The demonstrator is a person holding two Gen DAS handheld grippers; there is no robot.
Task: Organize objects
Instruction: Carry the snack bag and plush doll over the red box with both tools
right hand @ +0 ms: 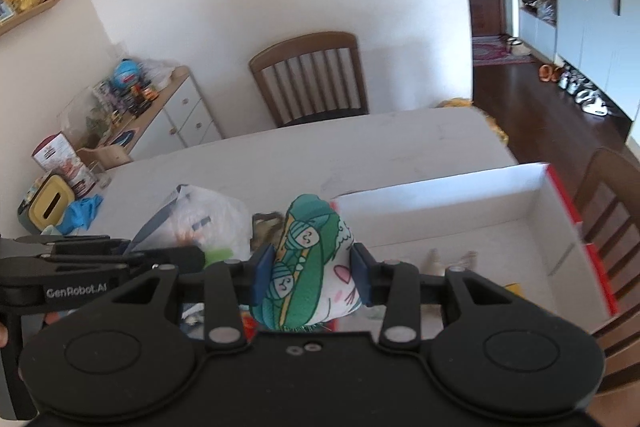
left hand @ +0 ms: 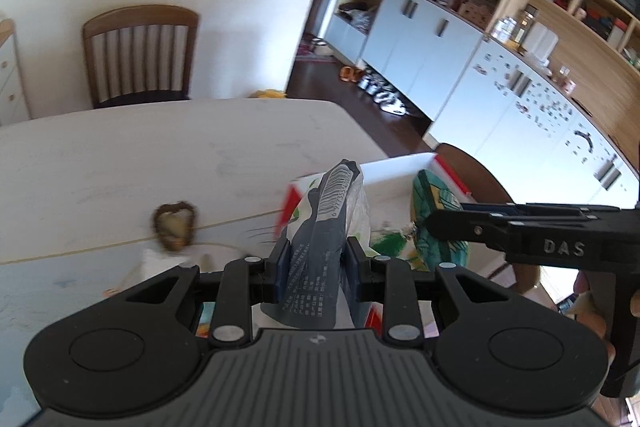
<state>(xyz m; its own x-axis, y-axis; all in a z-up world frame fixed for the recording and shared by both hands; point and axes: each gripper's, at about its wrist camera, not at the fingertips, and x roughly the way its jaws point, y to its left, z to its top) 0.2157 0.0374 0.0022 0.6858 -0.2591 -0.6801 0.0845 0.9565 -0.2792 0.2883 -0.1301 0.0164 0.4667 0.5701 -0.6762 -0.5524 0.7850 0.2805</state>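
Above the white table [right hand: 280, 155], two soft items are held aloft, one in each gripper.

A grey plastic packet [left hand: 320, 239] with a barcode is clamped between the blue pads of the left gripper [left hand: 318, 263], whose jaws are drawn as close together as the packet allows; a green patterned cloth bundle [right hand: 308, 267] is pinched in the right gripper [right hand: 310, 271], its jaws set partly apart around the fabric. A white box with red edges [right hand: 536, 203] is seen open just beyond and to the right of both loads, with a few small things already lying inside. The carrying step is judged to be in hand. Next, each load would need to be brought over the box wall, lowered inside and released.
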